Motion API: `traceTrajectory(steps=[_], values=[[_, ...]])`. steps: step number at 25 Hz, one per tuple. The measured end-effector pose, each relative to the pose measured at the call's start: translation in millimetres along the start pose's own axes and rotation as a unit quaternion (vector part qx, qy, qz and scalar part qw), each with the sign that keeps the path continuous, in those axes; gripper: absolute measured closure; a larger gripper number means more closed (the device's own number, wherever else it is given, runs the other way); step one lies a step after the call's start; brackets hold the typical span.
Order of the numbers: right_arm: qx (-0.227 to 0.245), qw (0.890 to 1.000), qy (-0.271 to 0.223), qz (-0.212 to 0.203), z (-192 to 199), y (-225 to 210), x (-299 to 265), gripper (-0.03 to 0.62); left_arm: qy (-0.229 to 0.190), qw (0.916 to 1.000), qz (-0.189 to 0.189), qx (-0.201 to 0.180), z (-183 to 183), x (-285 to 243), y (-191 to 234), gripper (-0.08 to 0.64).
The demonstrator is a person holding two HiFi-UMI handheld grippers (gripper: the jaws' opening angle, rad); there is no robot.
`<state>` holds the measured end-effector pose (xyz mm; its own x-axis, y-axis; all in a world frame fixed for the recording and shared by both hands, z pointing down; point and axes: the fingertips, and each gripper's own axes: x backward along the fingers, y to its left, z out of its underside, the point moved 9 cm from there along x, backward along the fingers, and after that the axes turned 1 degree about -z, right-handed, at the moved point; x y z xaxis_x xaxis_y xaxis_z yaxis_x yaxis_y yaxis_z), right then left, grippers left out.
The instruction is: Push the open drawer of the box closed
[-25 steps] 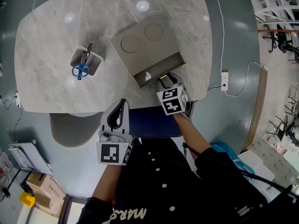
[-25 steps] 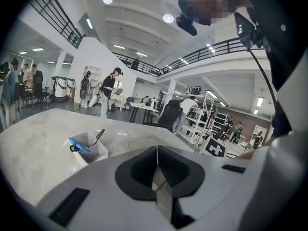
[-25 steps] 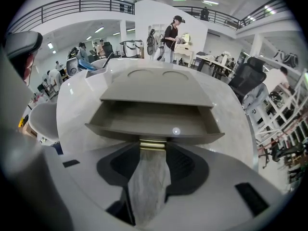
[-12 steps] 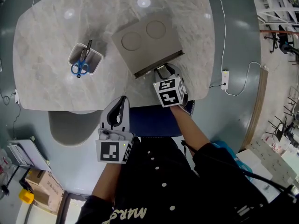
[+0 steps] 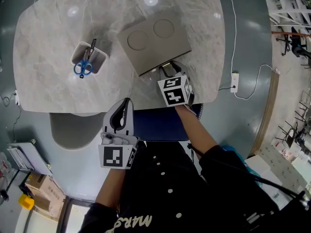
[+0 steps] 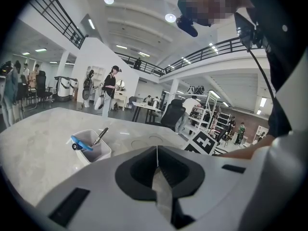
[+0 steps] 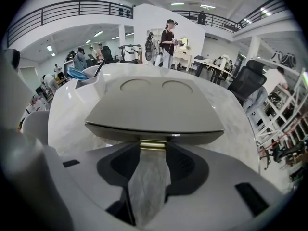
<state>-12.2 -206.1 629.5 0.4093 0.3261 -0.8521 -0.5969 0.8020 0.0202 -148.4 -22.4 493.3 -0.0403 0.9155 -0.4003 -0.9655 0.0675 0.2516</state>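
White left gripper (image 6: pixel 156 150) near-level, jaws together; right gripper (image 7: pixel 153 156) pitched down, jaws apart astride handle (image 7: pixel 153 144).

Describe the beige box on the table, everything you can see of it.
The box is flat, matte beige, with two round recesses in its top. It lies skewed on the marble-look table. Its drawer looks pushed in, only a dark seam showing under the top. A small brass-coloured handle sits mid-front, at the open tips of the right hand-held gripper.
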Motion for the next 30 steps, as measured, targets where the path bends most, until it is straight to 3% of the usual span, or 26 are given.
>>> traceTrajectory(steps=[14,22,25,30], values=[[-0.001,1.0,-0.005,0.002,-4,1,-4,0.425,0.0,1.0,-0.002,-0.001,1,3,1,0.543],[0.012,1.0,-0.006,0.001,5,1,18,0.434,-0.006,0.9998,0.015,-0.012,-4,6,-5,0.543],[0.002,1.0,-0.024,0.001,6,0,42,0.467,-0.016,0.9994,0.026,-0.02,-11,10,-10,0.543],[-0.029,0.996,-0.087,0.005,3,-3,86,0.575,-0.036,0.9977,0.045,-0.036,-25,17,-16,0.543]])
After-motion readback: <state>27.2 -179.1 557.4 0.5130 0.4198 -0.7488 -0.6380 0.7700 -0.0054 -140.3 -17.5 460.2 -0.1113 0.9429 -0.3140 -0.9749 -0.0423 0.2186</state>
